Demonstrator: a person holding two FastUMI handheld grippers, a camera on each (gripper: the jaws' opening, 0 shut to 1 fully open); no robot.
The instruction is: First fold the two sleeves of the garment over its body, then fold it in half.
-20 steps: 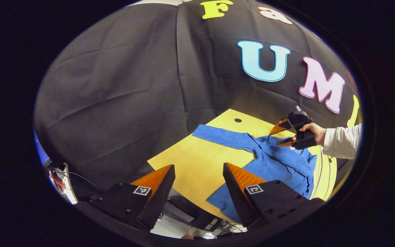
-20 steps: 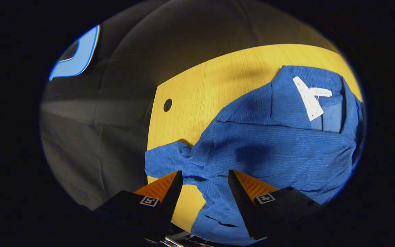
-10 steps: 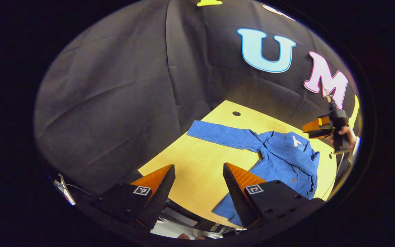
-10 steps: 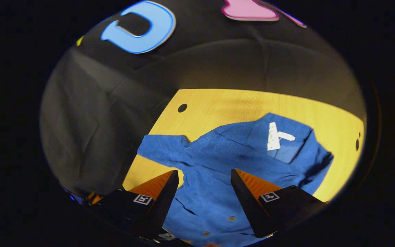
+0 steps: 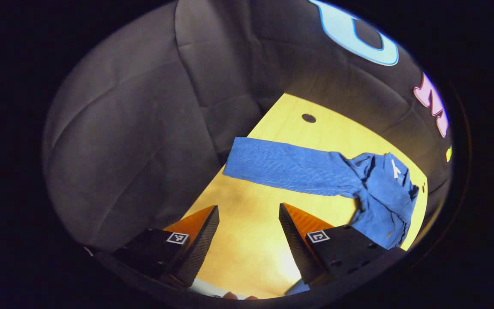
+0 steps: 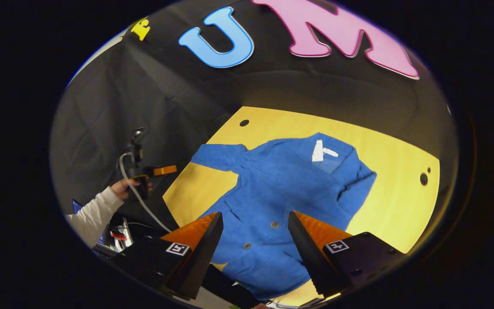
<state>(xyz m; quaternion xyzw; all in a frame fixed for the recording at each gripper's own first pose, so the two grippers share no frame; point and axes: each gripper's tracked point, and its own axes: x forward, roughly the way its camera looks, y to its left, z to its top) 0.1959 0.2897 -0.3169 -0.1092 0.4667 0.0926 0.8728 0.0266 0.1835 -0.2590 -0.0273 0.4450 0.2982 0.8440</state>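
We see a blue shirt lying front-up on a yellow wooden table, its collar and a white label toward the table's far edge and its buttoned hem toward the near edge. In the right gripper view, one sleeve is folded in along the body on the side nearer the table's right edge, while the other sleeve stretches out flat toward the left edge, its cuff close to that edge. Our right gripper hovers above the near edge with its jaws spread wide and nothing between them; the lower front of the shirt, with two buttons, shows in the gap below them. Our left gripper hangs over bare table near the left edge, jaws likewise spread apart and empty; the outstretched sleeve lies farther along the surface beyond the fingertips, clear of them. In the right gripper view, a hand in a white sleeve holds that left gripper off the table's left edge, with a cable trailing down from it.
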